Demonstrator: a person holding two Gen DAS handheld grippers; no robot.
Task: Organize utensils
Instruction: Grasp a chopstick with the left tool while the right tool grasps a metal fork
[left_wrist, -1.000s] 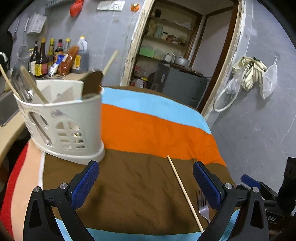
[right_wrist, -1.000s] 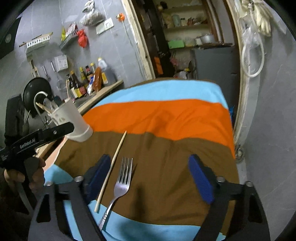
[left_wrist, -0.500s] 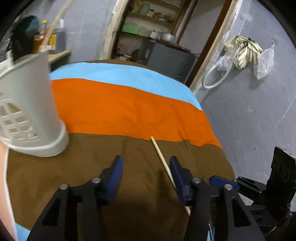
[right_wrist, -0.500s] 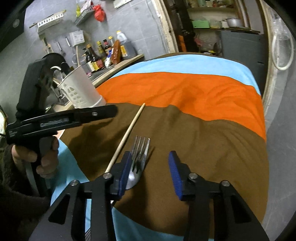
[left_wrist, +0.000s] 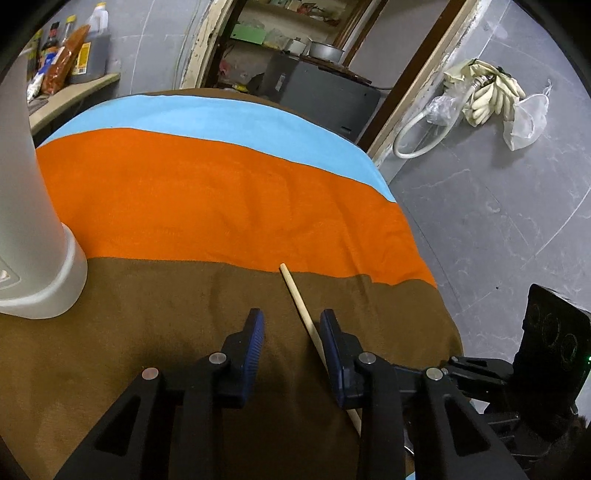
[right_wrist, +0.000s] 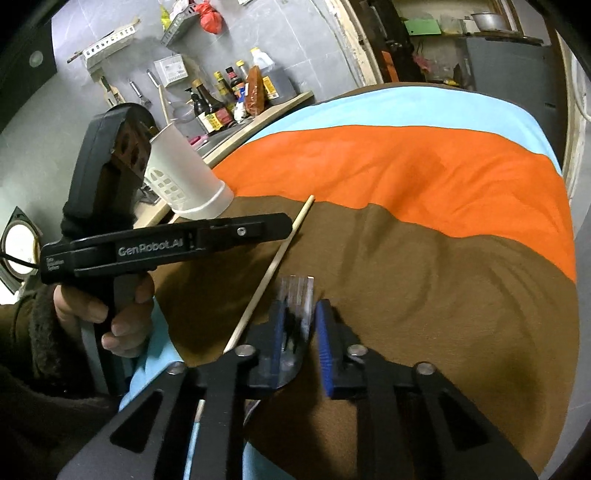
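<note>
Our left gripper (left_wrist: 291, 328) has just been closing and stands narrow around the chopstick (left_wrist: 301, 308) on the brown stripe, the left pad not yet touching. Our right gripper (right_wrist: 300, 332), likewise closing, straddles the fork (right_wrist: 295, 295) head nearby. Both look light, stiff and slippery; we judge gripping mid-shaft and at the neck safest.

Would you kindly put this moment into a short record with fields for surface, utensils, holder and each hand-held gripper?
surface: striped cloth, with blue, orange and brown bands
chopstick: lying flat on the brown band
fork: lying flat to the right of the chopstick, tines pointing away
holder: white utensil holder standing at the cloth's left edge
left hand-held gripper: jaws just closing around the chopstick, a gap left beside it
right hand-held gripper: jaws just closing, narrow, the fork head between them; contact unclear
</note>
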